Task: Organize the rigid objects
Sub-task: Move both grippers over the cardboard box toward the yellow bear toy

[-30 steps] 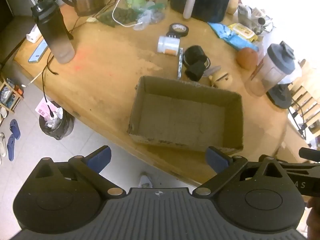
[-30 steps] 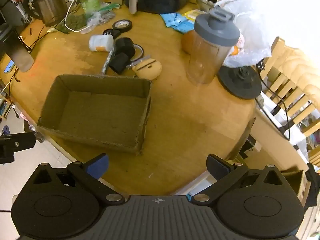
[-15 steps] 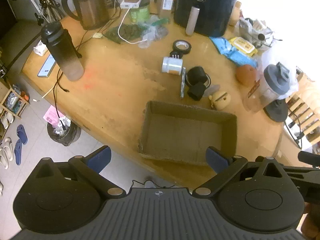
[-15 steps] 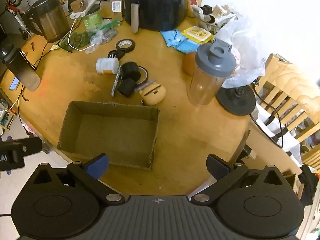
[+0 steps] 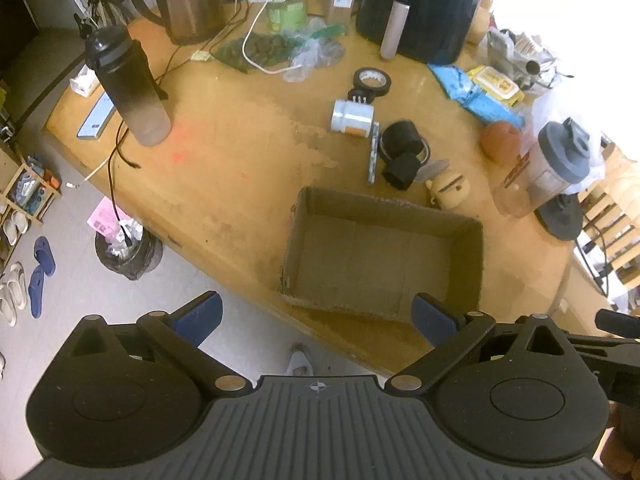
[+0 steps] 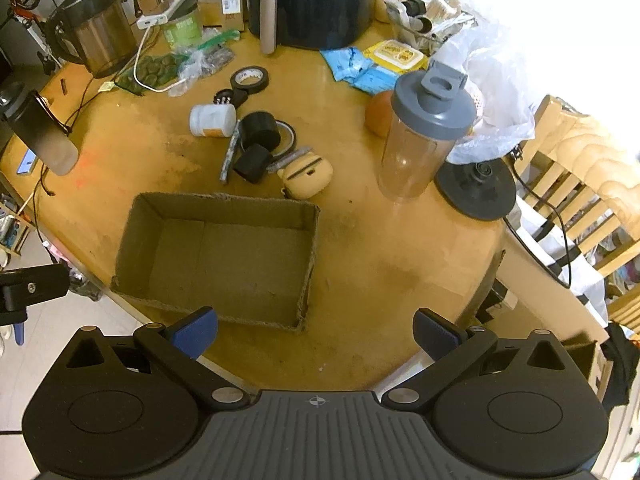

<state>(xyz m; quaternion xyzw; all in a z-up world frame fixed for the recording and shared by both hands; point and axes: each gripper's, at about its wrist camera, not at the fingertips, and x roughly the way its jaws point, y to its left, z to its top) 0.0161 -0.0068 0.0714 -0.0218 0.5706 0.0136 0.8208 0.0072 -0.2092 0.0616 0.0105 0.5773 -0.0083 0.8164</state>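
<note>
One cardboard box (image 6: 216, 256) sits empty near the table's (image 6: 380, 264) front edge. Just behind it: two black cylinders (image 6: 262, 128), one white jar (image 6: 212, 120), one tan case (image 6: 310, 172). Left gripper (image 5: 316, 316) and right gripper (image 6: 314, 330) hover, jaws wide, holding nothing.

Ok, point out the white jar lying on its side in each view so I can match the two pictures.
Left wrist view: the white jar lies right of centre in the upper half, just below the black tape roll.
Right wrist view: the white jar lies left of centre in the upper half, down-left of the tape roll.
Shared landmark: the cardboard box, nearer the camera than the jar in both.
</note>
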